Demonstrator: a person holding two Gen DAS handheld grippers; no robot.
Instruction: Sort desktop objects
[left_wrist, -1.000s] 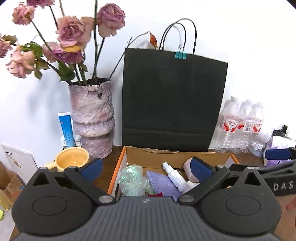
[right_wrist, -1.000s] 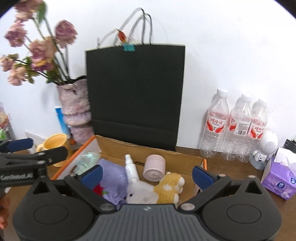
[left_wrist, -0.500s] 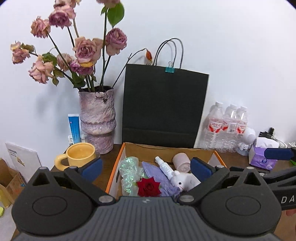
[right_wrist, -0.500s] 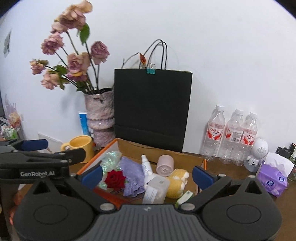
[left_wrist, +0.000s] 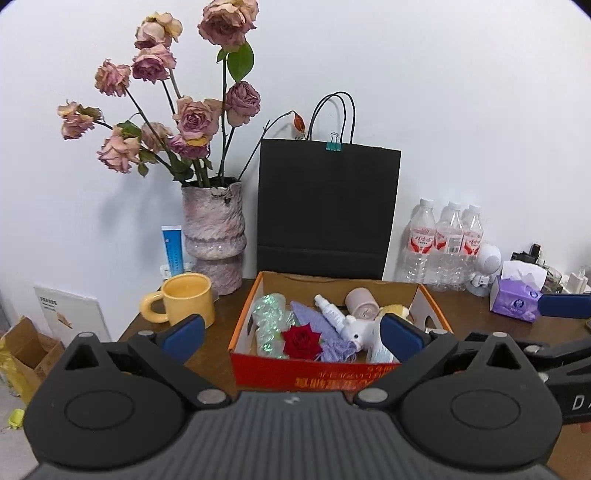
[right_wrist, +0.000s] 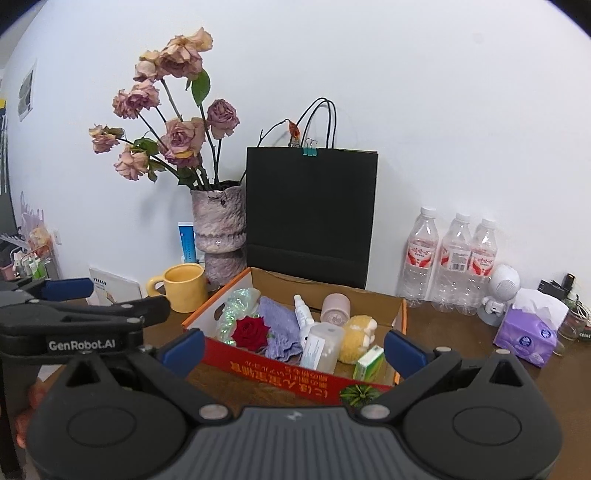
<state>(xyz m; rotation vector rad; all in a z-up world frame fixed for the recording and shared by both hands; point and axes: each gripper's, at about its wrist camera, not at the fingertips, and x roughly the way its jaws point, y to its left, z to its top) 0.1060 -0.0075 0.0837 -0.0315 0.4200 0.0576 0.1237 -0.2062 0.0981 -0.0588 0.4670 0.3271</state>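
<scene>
An open cardboard box (left_wrist: 314, 373) (right_wrist: 258, 365) with a red front sits on the brown desk. It holds a red rose (left_wrist: 301, 339) (right_wrist: 252, 331), purple cloth (right_wrist: 277, 323), iridescent wrap (left_wrist: 271, 321), a white spray bottle (left_wrist: 330, 314), a pink round jar (right_wrist: 335, 308), a white and yellow plush (left_wrist: 356, 332) (right_wrist: 358, 332), a clear bottle (right_wrist: 321, 345) and a green packet (right_wrist: 368, 363). My left gripper (left_wrist: 291, 334) and right gripper (right_wrist: 293, 349) are both open and empty, held back in front of the box.
A yellow mug (left_wrist: 184, 304), a vase of dried roses (left_wrist: 214, 240), a black paper bag (left_wrist: 325, 210), three water bottles (left_wrist: 443, 243), a white speaker (right_wrist: 504, 291) and a purple tissue pack (right_wrist: 526, 338) stand around the box. A small spiky green plant (right_wrist: 360, 393) sits by the box front.
Both grippers have pulled back and up from the box. The whole box, its red front and the desk around it have come into view. Both stay open.
</scene>
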